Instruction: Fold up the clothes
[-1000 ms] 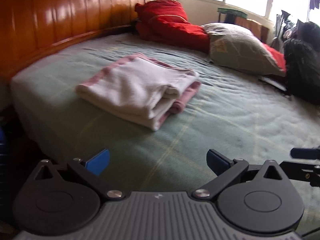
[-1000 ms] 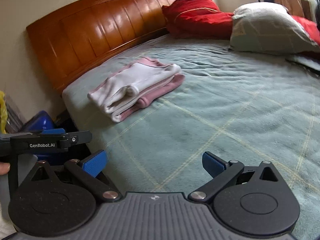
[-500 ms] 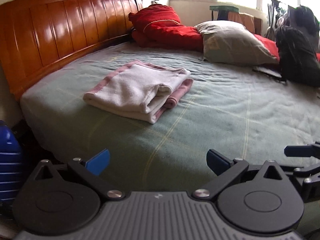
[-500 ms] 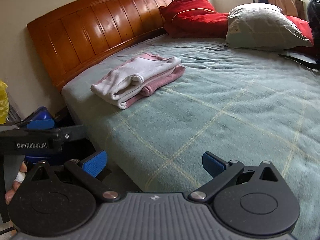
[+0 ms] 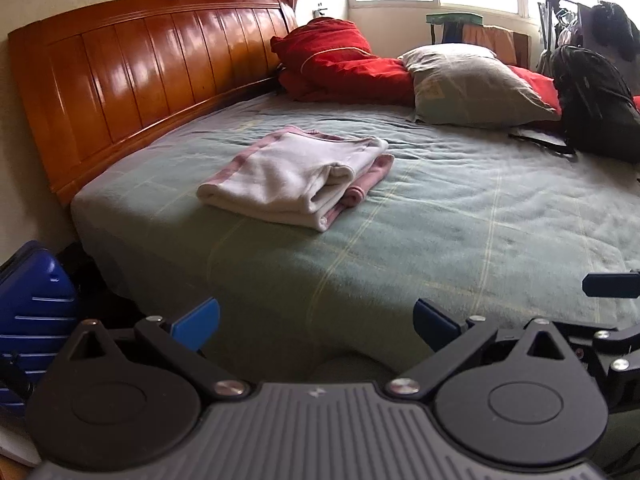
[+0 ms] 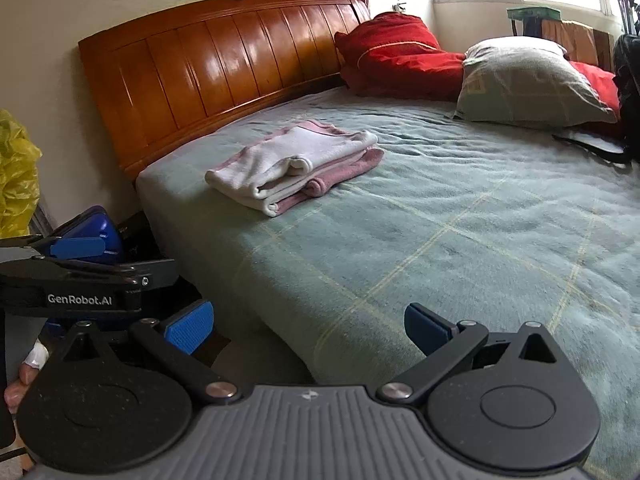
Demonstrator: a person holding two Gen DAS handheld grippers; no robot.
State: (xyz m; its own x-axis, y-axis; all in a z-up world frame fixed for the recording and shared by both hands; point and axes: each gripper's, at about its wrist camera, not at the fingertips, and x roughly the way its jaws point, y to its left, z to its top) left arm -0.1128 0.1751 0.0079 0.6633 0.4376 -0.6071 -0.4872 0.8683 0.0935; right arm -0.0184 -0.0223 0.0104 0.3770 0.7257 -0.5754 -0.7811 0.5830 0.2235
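Note:
A folded white and pink garment (image 5: 298, 176) (image 6: 294, 168) lies flat on the green bed cover (image 5: 460, 220) (image 6: 460, 220), toward the headboard side. My left gripper (image 5: 316, 322) is open and empty, held back off the bed's near edge, well short of the garment. Open and empty too, my right gripper (image 6: 308, 326) hovers over the bed's near edge. In the right wrist view the left gripper's side (image 6: 76, 276) shows at the left, with a hand (image 6: 24, 372) under it. Part of the right gripper (image 5: 612, 286) shows at the right edge of the left wrist view.
A wooden headboard (image 5: 140, 80) runs along the left. Red bedding (image 5: 340, 64) and a grey-green pillow (image 5: 476, 88) sit at the far end, with a black backpack (image 5: 592, 104) at the right. A blue suitcase (image 5: 32, 312) stands on the floor; a yellow bag (image 6: 16, 172) hangs left.
Both grippers have drawn back from the bed, so the folded garment looks smaller and farther. The bed's near edge and the blue suitcase have come into view. Both jaws stay open.

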